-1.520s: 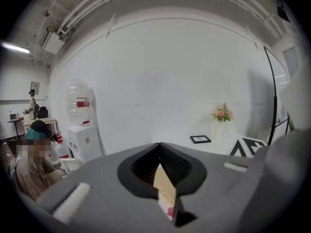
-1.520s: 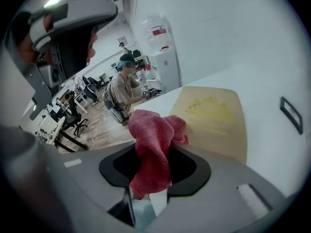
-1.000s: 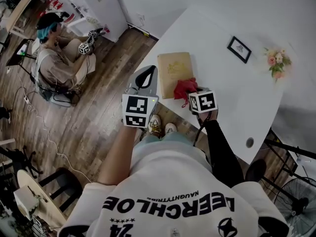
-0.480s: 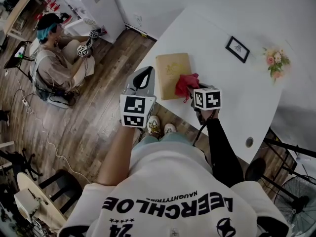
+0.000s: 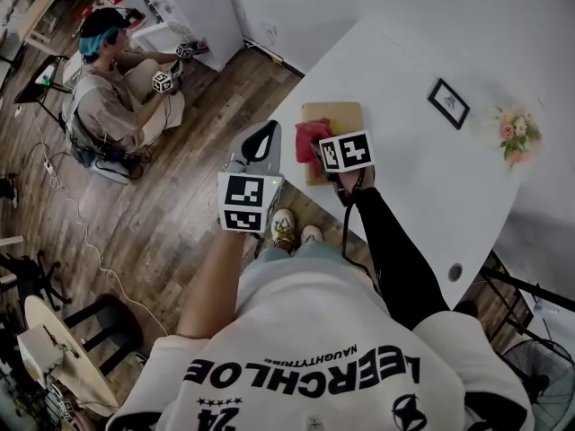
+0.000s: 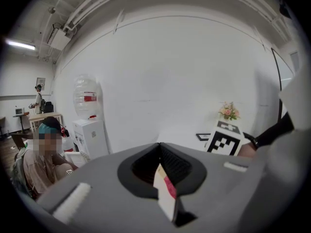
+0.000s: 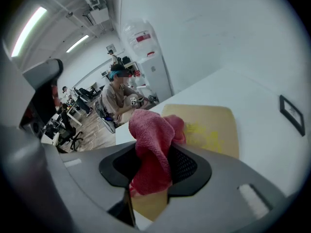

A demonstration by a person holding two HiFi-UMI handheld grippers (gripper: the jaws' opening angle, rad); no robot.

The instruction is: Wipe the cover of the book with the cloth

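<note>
Left tool is hanging off the table's near-left edge over the floor, jaws together, gripping nothing, not steadying anything. Right tool is clamping tight on the cloth, with a red wad bulging out past the jaws and pressing down on the book.

Change: a second ago the cloth was sitting at the book's near-right corner. Now it is lying over the left half of the cover, so the right tool is sweeping leftward across it. Judging by that, a wipe stroke is running. The near band of the cover is getting done, and the far strip with the yellow print is probably still waiting.

The book is lying flat on the table, close to its near-left edge, with its short side toward the person.

Risk: the stroke is heading toward that edge and nothing is pinning the book, so it could be sliding or turning under the cloth.

Farther out, a frame and flowers are sitting toward the table's far-right side, well apart from the book, and nothing is blocking the stroke. A seated person is working on the floor well off to the far left, not interfering.
</note>
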